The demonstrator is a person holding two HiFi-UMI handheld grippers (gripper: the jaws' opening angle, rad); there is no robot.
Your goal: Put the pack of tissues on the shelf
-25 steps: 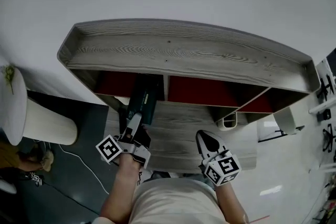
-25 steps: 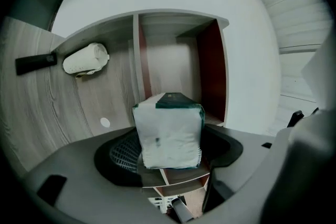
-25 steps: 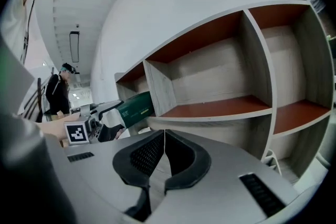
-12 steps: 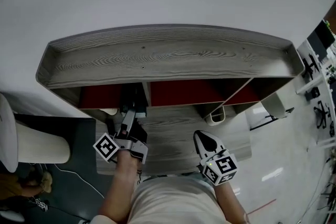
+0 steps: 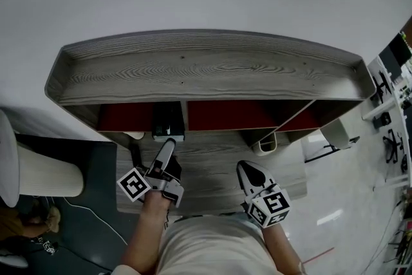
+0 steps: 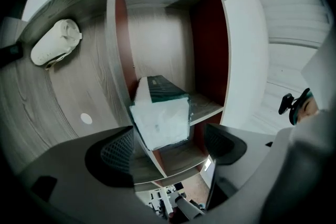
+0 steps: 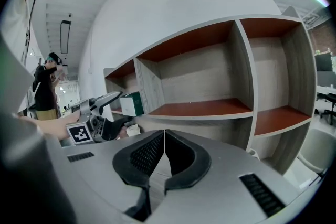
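Note:
The pack of tissues point(image 5: 168, 122), dark green with a white end point(image 6: 160, 122), lies on a board of the wooden shelf unit point(image 5: 206, 71), in the left compartment beside a red-brown divider. My left gripper point(image 5: 169, 144) sits just in front of the pack's near end. Its jaws are opening, and both pads point(image 6: 119, 150) stand clear of the pack. In the right gripper view, the left gripper point(image 7: 108, 99) points at the pack point(image 7: 133, 103). My right gripper point(image 7: 164, 153) is shut and empty, held back at the lower right point(image 5: 252, 171).
The shelf's other compartments point(image 7: 202, 107) hold nothing. A white rounded object point(image 6: 54, 42) lies on the wood to the left of the pack's compartment. A white round table point(image 5: 13, 161) stands at far left over a dark floor. A person point(image 7: 45, 86) stands in the background.
The left gripper carried the pack into the compartment, then let go and drew back a little. The pack now rests on the shelf board. The right gripper has hardly moved.

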